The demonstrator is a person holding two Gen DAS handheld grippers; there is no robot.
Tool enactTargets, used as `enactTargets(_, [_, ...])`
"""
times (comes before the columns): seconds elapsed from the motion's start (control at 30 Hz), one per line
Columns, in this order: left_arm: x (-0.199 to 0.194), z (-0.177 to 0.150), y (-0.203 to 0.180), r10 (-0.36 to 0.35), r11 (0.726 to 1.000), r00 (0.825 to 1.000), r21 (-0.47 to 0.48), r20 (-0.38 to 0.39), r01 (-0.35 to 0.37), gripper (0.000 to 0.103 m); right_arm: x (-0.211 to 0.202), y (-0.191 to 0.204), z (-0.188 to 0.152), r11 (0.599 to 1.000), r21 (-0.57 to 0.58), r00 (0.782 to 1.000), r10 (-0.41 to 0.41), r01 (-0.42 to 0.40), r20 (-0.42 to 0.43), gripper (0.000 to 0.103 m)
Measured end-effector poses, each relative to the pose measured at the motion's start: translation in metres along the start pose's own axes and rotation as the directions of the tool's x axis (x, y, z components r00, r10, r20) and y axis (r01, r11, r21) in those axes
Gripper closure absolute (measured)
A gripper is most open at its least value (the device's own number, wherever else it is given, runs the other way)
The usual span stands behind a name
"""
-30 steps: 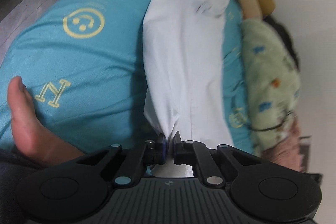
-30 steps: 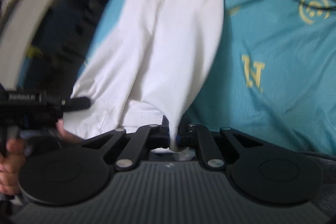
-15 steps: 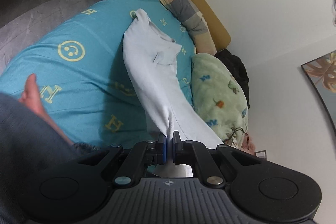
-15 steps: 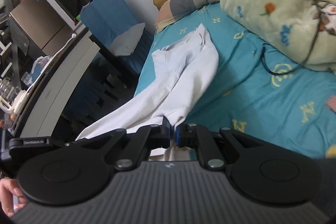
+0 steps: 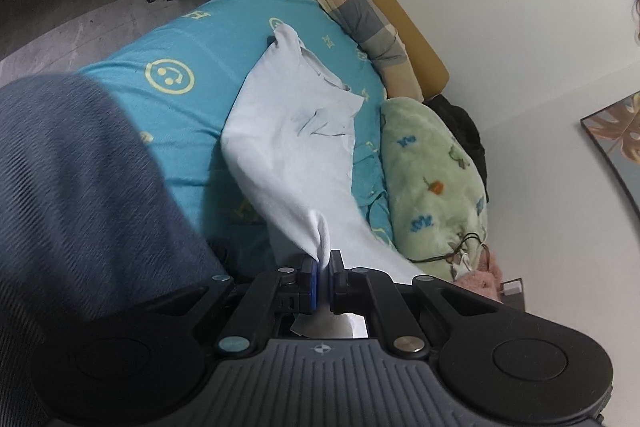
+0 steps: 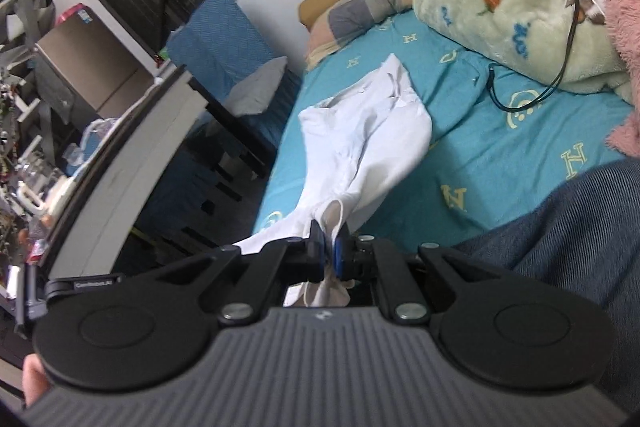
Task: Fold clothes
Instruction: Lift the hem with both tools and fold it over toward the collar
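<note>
The left tool (image 5: 324, 263) is clamped on a bunched edge of one white garment (image 5: 292, 139), its blue-padded fingers (image 5: 313, 281) pressed together with only the cloth between them. The right tool (image 6: 329, 241) is likewise closed on a gathered fold of the same white garment (image 6: 360, 139), the fabric puckering up between its two pads and hanging below them.

From both grips the garment stretches away, lifted at the near end while its far end lies on the bed (image 5: 192, 39), which is covered by one teal sheet printed with yellow letters and smiley faces. A dark blue-grey trouser leg (image 5: 80, 195) of the person fills the near left of the left wrist view and the near right of the right wrist view (image 6: 568, 227).

Along the wall side of the bed sits one pale green fleece blanket (image 6: 512, 7) with small coloured motifs, a thin black cord (image 6: 560, 67) trailing over it onto the sheet, and one pink fluffy item (image 6: 624, 27) beside it. One checked pillow (image 5: 368, 23) lies at the head against a mustard headboard (image 5: 392, 23). Beside the bed stands one blue chair (image 6: 228, 43), near a cluttered desk (image 6: 132, 143).
</note>
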State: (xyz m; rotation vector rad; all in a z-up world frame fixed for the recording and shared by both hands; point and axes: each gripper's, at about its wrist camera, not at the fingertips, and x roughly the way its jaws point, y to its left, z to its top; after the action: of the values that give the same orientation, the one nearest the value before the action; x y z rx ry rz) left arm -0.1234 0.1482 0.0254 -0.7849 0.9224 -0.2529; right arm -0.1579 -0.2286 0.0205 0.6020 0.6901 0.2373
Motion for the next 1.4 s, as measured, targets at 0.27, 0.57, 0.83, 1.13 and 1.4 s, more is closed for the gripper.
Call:
enactTargets(0.27, [0.069,0.075,-0.013,0.079,0.992,0.996,0.092,0.045,-0.082,0.098,0.078,-0.026,0.050,0.999,0.025,0.999,-0.035,0.036,-0.013,0.095])
enactTargets(0.57, [0.159,0.142,-0.037,0.176,0.960,0.973,0.191,0.148,-0.203,0.097,0.185,-0.030,0.119,0.992,-0.045,0.993,-0.115,0.114,-0.016,0.095])
enactTargets(0.83, [0.255,0.173,-0.045,0.269,0.857,0.914,0.357,0.302,-0.371,0.097,0.274,-0.050,0.142,0.977,-0.159,0.990,-0.134,0.138,0.038,0.095])
enactTargets(1.13, [0.349,0.194,-0.003,0.347,0.806,0.895,0.398,0.281,-0.438,0.097,0.373,-0.077,0.136,0.929,-0.315,0.980,-0.196,0.194,0.027,0.095])
enactTargets(1.4, [0.354,0.194,0.013,0.343,0.844,0.903,0.337,0.258,-0.417,0.090,0.382,-0.088,0.127,0.932,-0.308,0.980,-0.201,0.194,0.008,0.092])
